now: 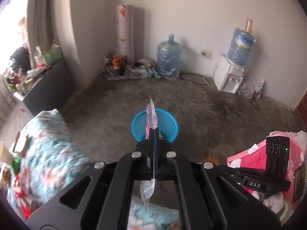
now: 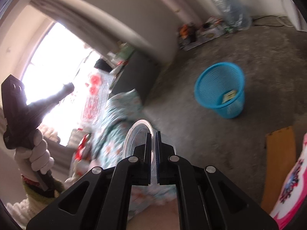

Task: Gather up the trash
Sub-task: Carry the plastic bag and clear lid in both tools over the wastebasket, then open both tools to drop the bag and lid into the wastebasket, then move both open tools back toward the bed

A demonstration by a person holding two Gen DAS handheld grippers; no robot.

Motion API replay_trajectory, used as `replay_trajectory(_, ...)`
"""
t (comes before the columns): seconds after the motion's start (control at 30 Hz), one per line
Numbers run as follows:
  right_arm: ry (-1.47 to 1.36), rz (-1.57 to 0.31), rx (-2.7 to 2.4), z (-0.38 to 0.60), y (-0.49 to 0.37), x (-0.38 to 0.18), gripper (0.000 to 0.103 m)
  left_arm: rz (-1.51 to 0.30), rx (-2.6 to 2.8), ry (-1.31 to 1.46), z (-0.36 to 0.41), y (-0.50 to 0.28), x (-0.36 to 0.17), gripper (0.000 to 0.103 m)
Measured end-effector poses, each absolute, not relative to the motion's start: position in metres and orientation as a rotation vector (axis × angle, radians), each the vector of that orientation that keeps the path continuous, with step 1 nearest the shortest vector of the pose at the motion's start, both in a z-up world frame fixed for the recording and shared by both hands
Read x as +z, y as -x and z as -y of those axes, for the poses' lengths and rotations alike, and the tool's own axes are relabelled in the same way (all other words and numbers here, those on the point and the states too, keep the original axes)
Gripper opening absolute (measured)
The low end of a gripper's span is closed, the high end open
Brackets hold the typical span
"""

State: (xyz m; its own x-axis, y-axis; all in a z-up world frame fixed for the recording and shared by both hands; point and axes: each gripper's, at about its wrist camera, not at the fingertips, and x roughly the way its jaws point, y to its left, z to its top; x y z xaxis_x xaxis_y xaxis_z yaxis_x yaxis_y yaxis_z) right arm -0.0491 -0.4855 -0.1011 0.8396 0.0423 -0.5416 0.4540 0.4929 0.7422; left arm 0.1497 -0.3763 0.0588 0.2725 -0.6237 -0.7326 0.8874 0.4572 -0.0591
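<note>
Trash is seen in both wrist views, and the largest thing shown is the grey concrete floor, which fills the middle of each frame. A quilt with a floral print is spread across the lower left of the left wrist view and lies at the centre of the right wrist view. Two large water bottles are set against the far wall: one stands on the floor in the upper centre, the other is mounted upside down on a white dispenser at the upper right. A blue mesh wastebasket stands upright on the floor at the centre of the left wrist view, just behind the fingertips; in the right wrist view it is found at the centre right, with a small yellowish scrap lying inside it. The left gripper is closed on a thin clear wrapper, whose ends stick out above and below the jaws. The right gripper is clamped on the rim of a clear plastic cup, held at the lower centre. A hand in a white glove is seen at the left edge of the right wrist view.
</note>
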Motion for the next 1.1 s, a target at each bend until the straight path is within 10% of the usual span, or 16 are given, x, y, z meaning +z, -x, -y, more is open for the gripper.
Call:
replay_trajectory(0.53,-1.127,-0.662,-0.624,0.65,-0.073,-0.23,0.004,-0.999,-0.977,-0.549,0.582,-0.252,-0.104,0.0)
replay_trajectory(0.6,-1.115,-0.702,-0.621,0.666,-0.099,-0.251,0.007,-0.988,-0.952,-0.547,0.599,-0.263,-0.12,0.023)
replay_trajectory(0.63,-1.122,-0.73,-0.636,0.674,-0.11,-0.265,0.013,-0.983,-0.922,-0.551,0.606,-0.27,-0.128,0.056)
replay_trajectory(0.67,-1.136,-0.741,-0.633,0.68,-0.117,-0.277,0.026,-0.956,-0.871,-0.55,0.609,-0.275,-0.135,0.066)
replay_trajectory(0.73,-1.181,-0.756,-0.635,0.684,-0.121,-0.294,0.038,-0.934,-0.828,-0.541,0.612,-0.282,-0.14,0.066)
replay_trajectory(1.1,-1.129,-0.622,-0.623,0.625,-0.059,-0.249,0.038,-0.883,-0.981,-0.461,0.543,-0.268,-0.078,0.066)
